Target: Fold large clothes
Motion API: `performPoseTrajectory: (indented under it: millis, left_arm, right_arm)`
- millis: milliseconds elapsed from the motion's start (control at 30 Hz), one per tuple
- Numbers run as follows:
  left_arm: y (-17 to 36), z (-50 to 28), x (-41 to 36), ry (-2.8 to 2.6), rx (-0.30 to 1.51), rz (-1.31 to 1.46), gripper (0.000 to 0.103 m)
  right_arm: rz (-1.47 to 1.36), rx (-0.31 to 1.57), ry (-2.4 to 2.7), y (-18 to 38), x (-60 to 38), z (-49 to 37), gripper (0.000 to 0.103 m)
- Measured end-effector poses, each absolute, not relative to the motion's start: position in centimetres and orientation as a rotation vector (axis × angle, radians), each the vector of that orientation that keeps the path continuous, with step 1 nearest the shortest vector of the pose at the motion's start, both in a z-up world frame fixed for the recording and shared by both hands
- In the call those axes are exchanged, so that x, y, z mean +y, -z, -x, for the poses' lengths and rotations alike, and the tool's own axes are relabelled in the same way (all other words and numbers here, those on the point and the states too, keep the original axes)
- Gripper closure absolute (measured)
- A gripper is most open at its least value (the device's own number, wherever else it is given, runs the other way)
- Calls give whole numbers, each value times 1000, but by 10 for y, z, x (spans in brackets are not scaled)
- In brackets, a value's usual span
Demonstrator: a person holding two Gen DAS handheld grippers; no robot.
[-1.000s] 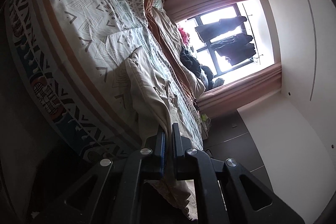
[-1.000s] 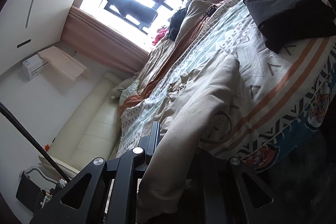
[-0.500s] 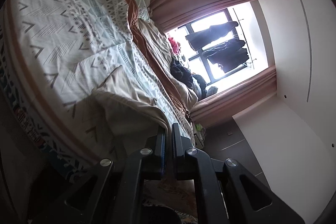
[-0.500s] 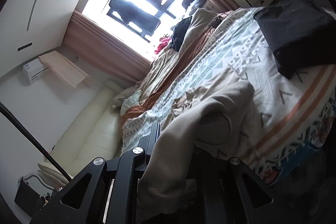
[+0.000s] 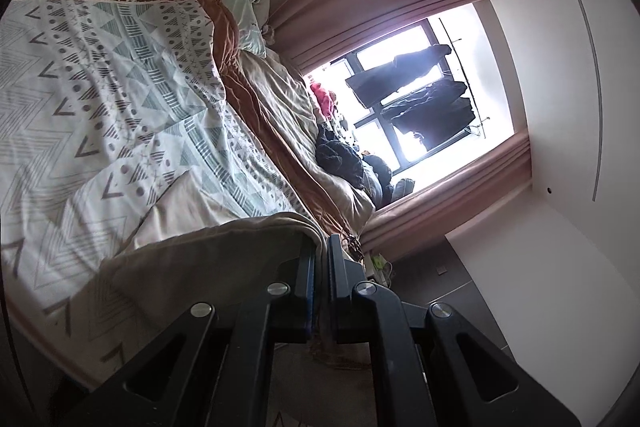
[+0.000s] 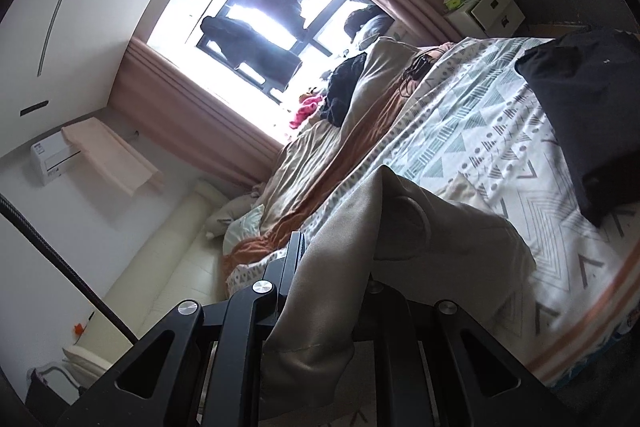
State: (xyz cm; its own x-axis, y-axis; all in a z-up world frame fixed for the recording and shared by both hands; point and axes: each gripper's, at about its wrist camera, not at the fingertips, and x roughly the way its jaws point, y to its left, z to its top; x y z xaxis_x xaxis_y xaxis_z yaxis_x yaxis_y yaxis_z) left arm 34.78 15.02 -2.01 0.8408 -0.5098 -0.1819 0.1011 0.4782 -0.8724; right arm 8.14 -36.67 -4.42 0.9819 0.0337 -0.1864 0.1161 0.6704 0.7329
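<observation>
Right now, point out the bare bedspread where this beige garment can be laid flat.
Free: the patterned bedspread between the beige garment, the folded black garment and the rumpled tan duvet; in the left wrist view, the wide stretch toward the pillows. Crowded: the window side, heaped with the duvet and dark clothes.

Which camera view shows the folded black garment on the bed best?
The right wrist view: the black garment lies in plain sight on the patterned bedspread, at the right edge of the picture. The left wrist view does not show it at all; there the beige garment fills the foreground.
</observation>
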Motion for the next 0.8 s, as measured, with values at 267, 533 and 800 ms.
performPoseTrajectory:
  millis: [267,533,800]
  left_arm:
    - [17,-419,139,355,478,977,95]
    - [31,-486,125,322,498,992,95]
    - [64,-537,108,253,540,1050,96]
  right_arm:
    - [-867,191,71,39,-381,-162,93]
    - [-939,195,87,51,-401,-239,93]
    - [-1065,212,148,86,-421,-294,93]
